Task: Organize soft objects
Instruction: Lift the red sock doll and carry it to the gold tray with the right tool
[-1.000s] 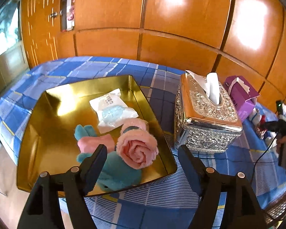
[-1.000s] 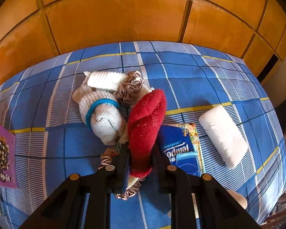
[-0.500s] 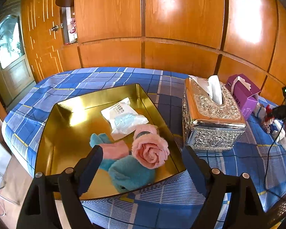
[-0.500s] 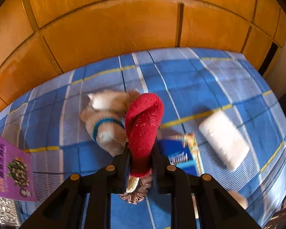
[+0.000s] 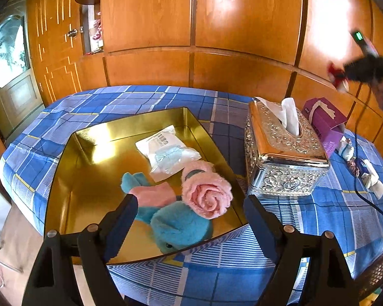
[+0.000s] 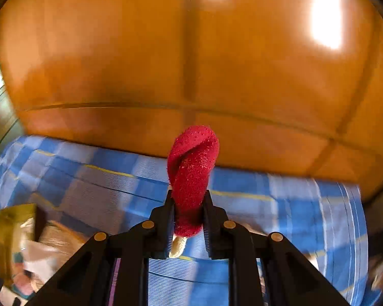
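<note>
Nearest in the right wrist view, the right gripper [image 6: 187, 219] is pinching a red fluffy sock [image 6: 191, 176] between its fingers, with the sock standing up clear of the blue checked bench [image 6: 280, 219]; a pale bit of cloth pokes out below the pinch. That view is blurred, but the gold tray [image 6: 5, 227] shows at its lower left edge.

In the left wrist view, the left gripper [image 5: 189, 216] hangs over the near edge of the gold tray [image 5: 89, 178] with its fingers spread wide and nothing between them. Inside the tray, toward the near side, lie a teal plush piece [image 5: 181, 225], a pink rolled towel [image 5: 206, 195] and a flat pink piece [image 5: 153, 196]; behind them sits a clear plastic packet [image 5: 167, 150].

Right of the tray stands the silver tissue box [image 5: 283, 160], with a purple box [image 5: 326, 125] beyond it. Further right of the tray, a few small soft things [image 5: 367, 173] lie loose on the bench.

By this showing the job is partly done: several items are in the tray, the red sock is held in the air and likely bound for it, and the loose ones are left to collect.
</note>
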Demonstrator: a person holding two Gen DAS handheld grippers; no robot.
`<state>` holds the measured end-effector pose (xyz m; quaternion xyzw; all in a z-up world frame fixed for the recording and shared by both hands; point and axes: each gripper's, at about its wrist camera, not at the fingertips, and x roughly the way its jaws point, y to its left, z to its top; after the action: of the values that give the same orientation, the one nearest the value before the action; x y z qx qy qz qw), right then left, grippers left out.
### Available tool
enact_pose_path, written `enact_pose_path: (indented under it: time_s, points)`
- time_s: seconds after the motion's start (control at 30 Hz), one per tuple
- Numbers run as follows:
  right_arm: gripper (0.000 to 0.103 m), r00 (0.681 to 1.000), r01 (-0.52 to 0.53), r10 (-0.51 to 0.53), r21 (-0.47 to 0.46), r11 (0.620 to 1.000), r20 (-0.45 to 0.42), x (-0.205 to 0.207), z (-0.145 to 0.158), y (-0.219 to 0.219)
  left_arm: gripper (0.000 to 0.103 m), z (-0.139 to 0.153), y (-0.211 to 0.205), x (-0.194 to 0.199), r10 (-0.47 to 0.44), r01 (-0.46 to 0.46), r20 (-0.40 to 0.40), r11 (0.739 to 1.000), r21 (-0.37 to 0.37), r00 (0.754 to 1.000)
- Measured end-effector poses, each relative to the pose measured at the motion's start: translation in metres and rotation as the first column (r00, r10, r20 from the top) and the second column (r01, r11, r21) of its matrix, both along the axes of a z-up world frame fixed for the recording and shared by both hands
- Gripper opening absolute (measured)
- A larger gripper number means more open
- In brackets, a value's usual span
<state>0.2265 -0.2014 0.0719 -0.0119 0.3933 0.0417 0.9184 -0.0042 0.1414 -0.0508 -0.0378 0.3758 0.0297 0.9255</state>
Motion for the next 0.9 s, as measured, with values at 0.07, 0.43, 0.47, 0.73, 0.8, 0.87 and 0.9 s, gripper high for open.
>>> enact_pose_path:
  time_s: [0.07,0.43,0.47,0.73,0.8,0.87,0.9]
  points:
    - [0.017,0.995,-0.097,0.097,0.016,0.995,0.017,-0.001,0.012,0.039,0.085,0.000,0.006,-0.002,0.010,-0.010,0.000,1.000,-0.008,1.000]
    - [0.017,0.862,-0.506,0.506,0.152,0.849,0.037,-0.047,0.005,0.225,0.085,0.001,0.052,-0.020,0.121,-0.120,0.012,0.992,-0.034,0.993]
    - [0.017,0.847,-0.528,0.531,0.157,0.835,0.026,-0.052,-0.001,0.243,0.085,0.000,0.056,-0.021,0.133,-0.133,0.011,0.990,-0.037,0.991]
    - [0.017,0.731,-0.667,0.682,0.190,0.720,-0.014,-0.086,-0.045,0.336,0.086,-0.004,0.081,-0.032,0.213,-0.213,0.010,0.976,-0.045,0.977]
    - [0.018,0.663,-0.735,0.749,0.168,0.657,-0.026,-0.103,-0.058,0.357,0.086,-0.004,0.085,-0.034,0.228,-0.228,0.013,0.973,-0.043,0.973]
    - [0.018,0.605,-0.785,0.795,0.134,0.605,-0.047,-0.123,-0.068,0.369,0.086,-0.004,0.090,-0.036,0.248,-0.247,0.021,0.968,-0.041,0.969]
    - [0.018,0.586,-0.800,0.808,0.116,0.589,-0.061,-0.129,-0.073,0.372,0.086,-0.004,0.092,-0.037,0.254,-0.253,0.024,0.966,-0.042,0.967]
